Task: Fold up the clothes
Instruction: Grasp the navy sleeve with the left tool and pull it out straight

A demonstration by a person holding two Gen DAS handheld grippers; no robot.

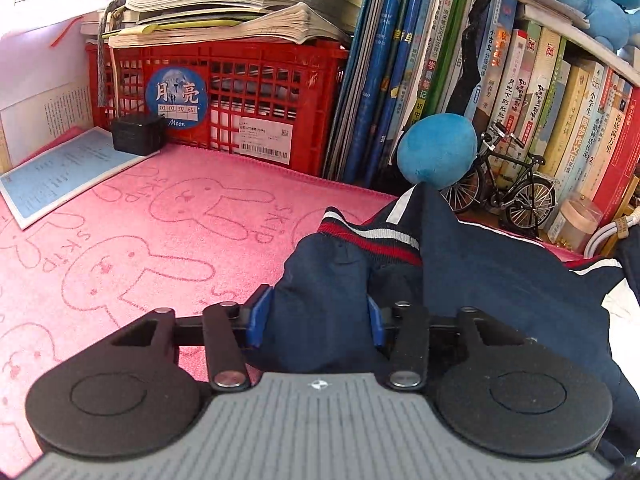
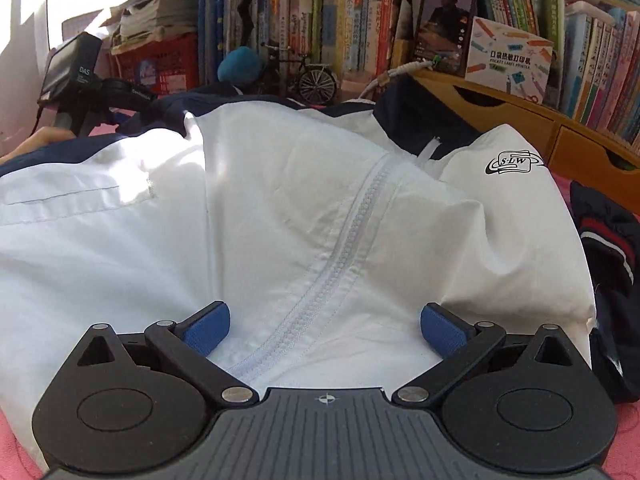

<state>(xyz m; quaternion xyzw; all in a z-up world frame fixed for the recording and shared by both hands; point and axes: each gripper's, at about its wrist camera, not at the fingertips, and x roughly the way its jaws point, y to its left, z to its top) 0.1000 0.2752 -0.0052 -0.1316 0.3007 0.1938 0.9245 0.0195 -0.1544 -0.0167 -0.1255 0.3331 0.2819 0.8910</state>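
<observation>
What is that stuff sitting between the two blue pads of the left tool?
In the left wrist view, a bunched navy sleeve of the jacket, with a red-and-white striped cuff, fills the gap inside the left gripper, whose jaws press it from both sides.

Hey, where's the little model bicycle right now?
The model bicycle stands at the back right of the left wrist view, against the row of books, just right of the blue plush ball.

I read "Moon" on the round sticker [image 1: 176, 99] of the red crate [image 1: 256, 92], "SKIP" on my pink towel [image 1: 160, 232], "S·L·W" on the white jacket [image 2: 513, 165].
</observation>
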